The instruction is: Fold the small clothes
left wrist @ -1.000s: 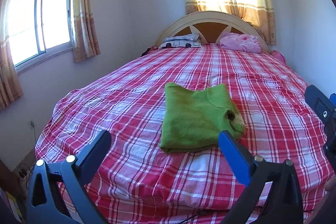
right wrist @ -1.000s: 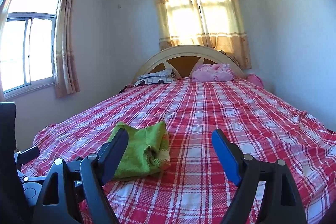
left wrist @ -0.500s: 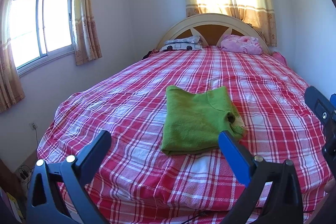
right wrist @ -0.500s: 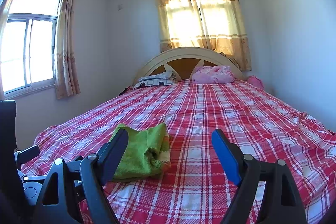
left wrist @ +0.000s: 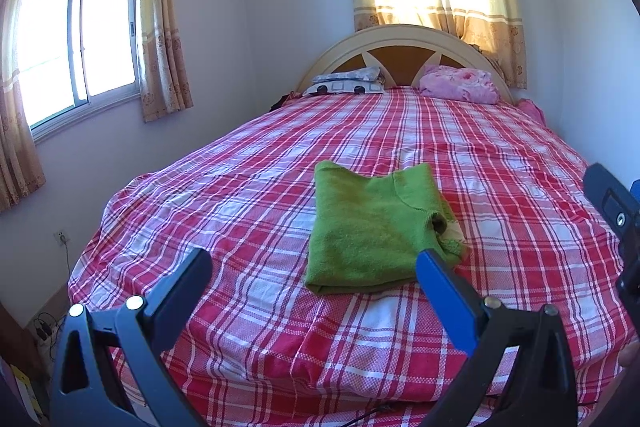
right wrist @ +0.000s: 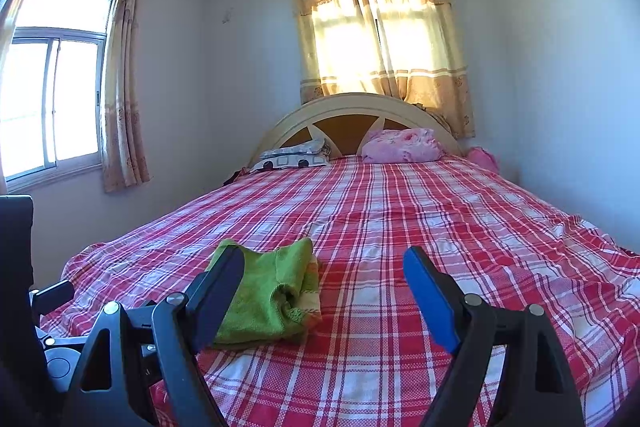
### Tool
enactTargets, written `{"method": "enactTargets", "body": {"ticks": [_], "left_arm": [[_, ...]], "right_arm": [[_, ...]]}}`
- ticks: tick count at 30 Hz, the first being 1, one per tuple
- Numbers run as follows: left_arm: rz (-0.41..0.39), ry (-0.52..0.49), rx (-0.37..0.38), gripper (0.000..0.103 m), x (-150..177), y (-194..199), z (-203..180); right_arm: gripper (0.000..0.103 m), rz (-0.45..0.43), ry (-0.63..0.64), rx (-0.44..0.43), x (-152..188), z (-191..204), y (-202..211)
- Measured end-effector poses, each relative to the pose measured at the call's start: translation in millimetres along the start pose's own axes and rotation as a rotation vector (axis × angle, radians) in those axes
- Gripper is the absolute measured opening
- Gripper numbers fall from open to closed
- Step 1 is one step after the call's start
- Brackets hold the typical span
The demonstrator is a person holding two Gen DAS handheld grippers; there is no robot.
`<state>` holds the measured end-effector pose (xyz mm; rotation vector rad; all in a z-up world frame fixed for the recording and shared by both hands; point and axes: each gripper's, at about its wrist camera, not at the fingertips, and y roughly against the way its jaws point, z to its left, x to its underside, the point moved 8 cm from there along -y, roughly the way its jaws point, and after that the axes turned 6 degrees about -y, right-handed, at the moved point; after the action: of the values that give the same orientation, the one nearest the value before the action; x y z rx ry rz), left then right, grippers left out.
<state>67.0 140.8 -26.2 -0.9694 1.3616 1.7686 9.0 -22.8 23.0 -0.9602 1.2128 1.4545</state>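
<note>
A small green garment [left wrist: 372, 227] lies folded into a neat rectangle on the red plaid bedspread [left wrist: 500, 163], near the foot of the bed. My left gripper [left wrist: 314, 261] hovers open just in front of it, nothing between its fingers. In the right wrist view the same green garment [right wrist: 272, 291] sits at lower left, partly behind the left finger. My right gripper [right wrist: 324, 259] is open and empty above the bedspread [right wrist: 440, 211], to the right of the garment. Part of the right gripper [left wrist: 612, 203] shows at the left wrist view's right edge.
A patterned pillow [left wrist: 348, 83] and a pink bundle [left wrist: 460, 83] lie against the arched headboard [left wrist: 400, 39]. A window [left wrist: 80, 39] and curtains line the left wall. A wall stands close on the bed's right side. Cables and a socket [left wrist: 60, 237] sit by the floor at left.
</note>
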Motion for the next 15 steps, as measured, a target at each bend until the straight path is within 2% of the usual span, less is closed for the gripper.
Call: {"method": "enactTargets", "body": {"ticks": [11,15], "left_arm": [[0.016,0.005,0.024,0.103,1.5,-3.4,0.6],[0.029,0.024,0.069,0.103,3.3,-7.5,0.2]], "right_arm": [[0.083,0.004,0.006,0.002,1.4,1.1,-3.2],[0.083,0.010,0.007,0.003,2.9,1.2,-4.1]]}}
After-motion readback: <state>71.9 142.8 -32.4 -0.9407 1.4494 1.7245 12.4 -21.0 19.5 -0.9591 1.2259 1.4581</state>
